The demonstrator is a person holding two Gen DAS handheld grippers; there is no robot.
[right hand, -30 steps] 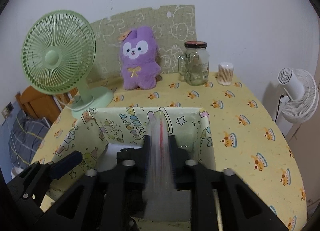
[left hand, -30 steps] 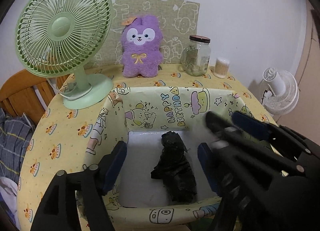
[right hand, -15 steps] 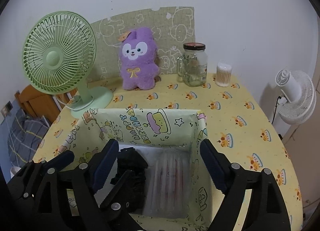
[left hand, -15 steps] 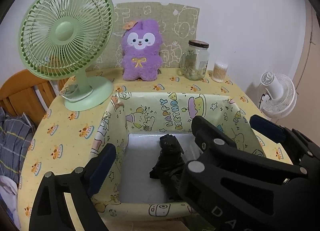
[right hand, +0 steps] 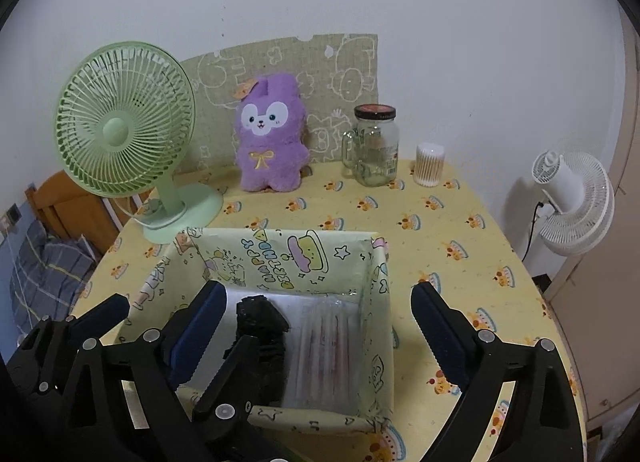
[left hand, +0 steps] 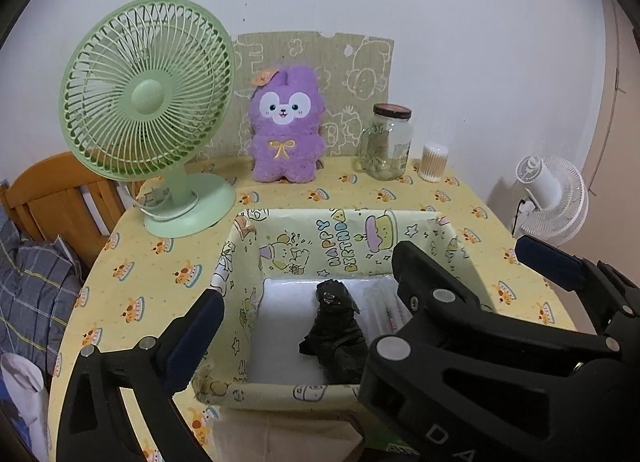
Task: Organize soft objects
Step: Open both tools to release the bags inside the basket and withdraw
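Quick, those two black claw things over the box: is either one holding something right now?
Left gripper: open, holding nothing.
Right gripper: open, holding nothing; the clear plastic packet lies in the yellow paper-lined box.

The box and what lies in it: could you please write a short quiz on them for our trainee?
1. True or false: the right gripper grips the clear packet.
2. Which thing lies left of the clear packet in the box? A) the plush B) the black bundle C) the jar
3. Fill in: the plush stands between the green fan and the ____.

Key
1. False: its jaws are wide apart and empty; the packet lies on the box floor.
2. B.
3. Jar.
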